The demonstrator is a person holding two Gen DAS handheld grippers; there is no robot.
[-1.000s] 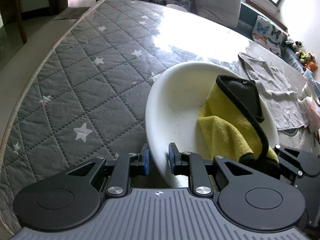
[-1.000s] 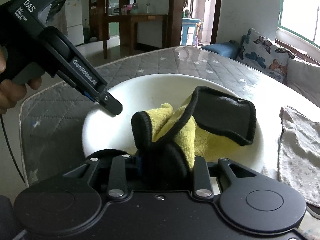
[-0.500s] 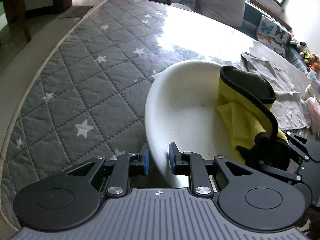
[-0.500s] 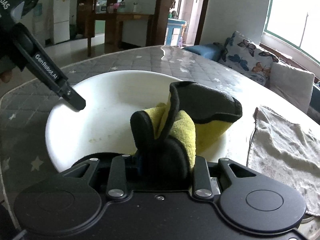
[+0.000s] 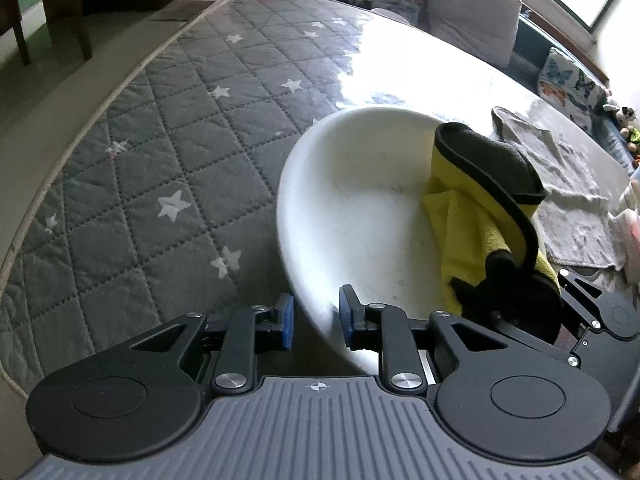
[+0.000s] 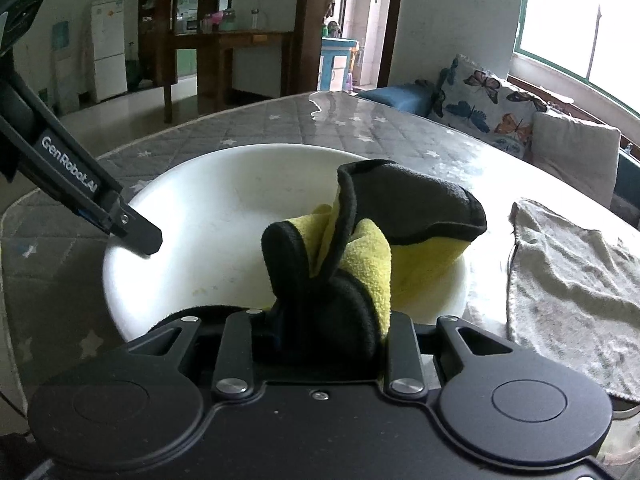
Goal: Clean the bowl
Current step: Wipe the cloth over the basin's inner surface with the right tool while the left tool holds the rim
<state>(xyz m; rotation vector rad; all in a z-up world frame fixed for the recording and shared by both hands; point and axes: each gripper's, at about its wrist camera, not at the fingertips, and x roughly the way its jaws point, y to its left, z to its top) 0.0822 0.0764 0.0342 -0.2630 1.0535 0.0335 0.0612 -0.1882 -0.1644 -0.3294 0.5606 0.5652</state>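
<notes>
Bowl (image 5: 360, 216), white, glossy and likely slippery, sits on the quilted table (image 5: 160, 160), left gripper (image 5: 315, 316) pinching its six-o'clock rim. Right gripper (image 6: 320, 332) clamps a soft yellow cloth (image 6: 368, 264) at three o'clock inside.

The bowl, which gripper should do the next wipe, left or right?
Right. The right gripper is already clamped on the yellow cloth inside the bowl, while the left gripper straddles the bowl's rim, apparently steadying it.
</notes>
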